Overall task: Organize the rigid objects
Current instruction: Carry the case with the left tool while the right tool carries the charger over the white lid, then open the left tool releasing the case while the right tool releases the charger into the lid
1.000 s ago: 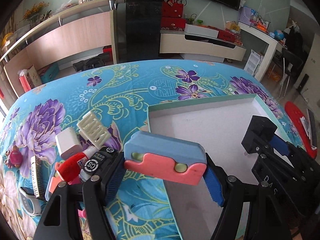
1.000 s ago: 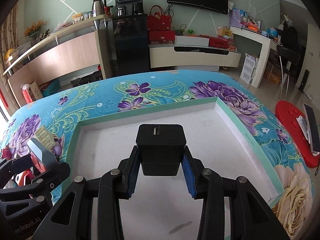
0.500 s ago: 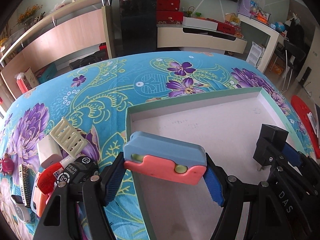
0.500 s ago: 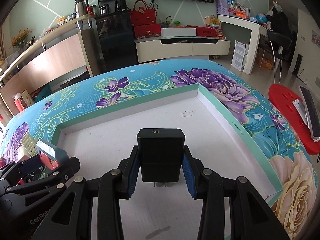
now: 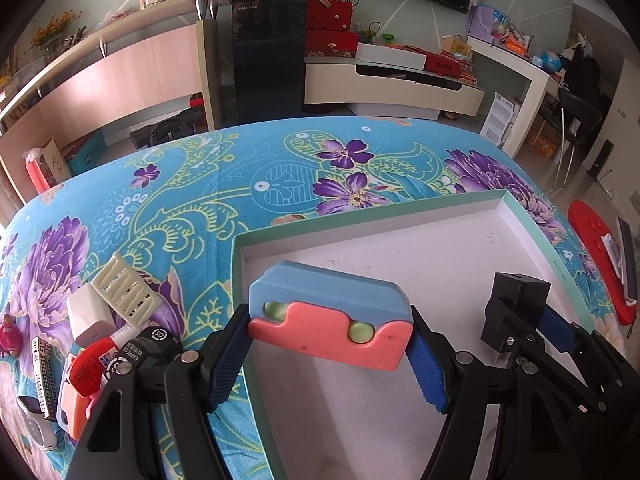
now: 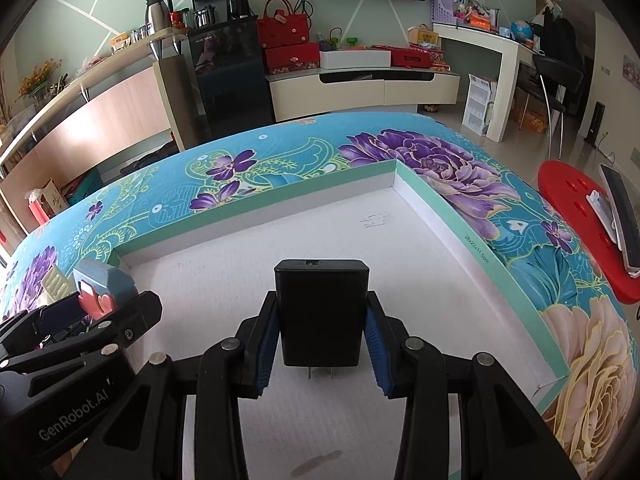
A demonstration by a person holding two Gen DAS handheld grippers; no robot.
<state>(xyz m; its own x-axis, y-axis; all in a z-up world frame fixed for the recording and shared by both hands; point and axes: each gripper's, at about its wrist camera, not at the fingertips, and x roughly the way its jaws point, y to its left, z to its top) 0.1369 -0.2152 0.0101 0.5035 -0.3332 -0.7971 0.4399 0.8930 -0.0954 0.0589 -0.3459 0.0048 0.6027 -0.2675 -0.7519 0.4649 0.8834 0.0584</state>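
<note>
Centre of the left wrist view: a blue-and-pink plastic block (image 5: 330,317) with two pale green balls set in its seam, pinched end to end between the blue pads of the left gripper (image 5: 330,354). It hangs over the near-left corner of the white tray (image 5: 400,216), above the mint-green rim. At the right edge of that same view the right gripper (image 5: 516,330) comes in, clamped on a black charger plug (image 5: 520,290) over the tray floor.

Over to the right wrist view, and there is the black charger plug (image 6: 322,310) dead centre, USB port on its top face, metal prongs showing below it, squeezed on both sides by the right gripper (image 6: 322,334). Whether the prongs touch the tray floor, I cannot tell. The white tray (image 6: 424,200) stretches out behind it with only faint scuffs on its floor. At lower left the left gripper (image 6: 86,308) crowds in with its block (image 6: 100,282), just beside the tray's left wall.

Outward now. Lower left of the left wrist view, a pile of small things lies on the blue floral cloth (image 5: 224,184): a cream slotted comb-like piece (image 5: 124,290), a white adapter (image 5: 88,316), a red tube (image 5: 90,368), a black round-capped item (image 5: 150,344) and a smartwatch (image 5: 34,426) at the frame's edge. The left gripper's black arm covers part of that pile.
</note>
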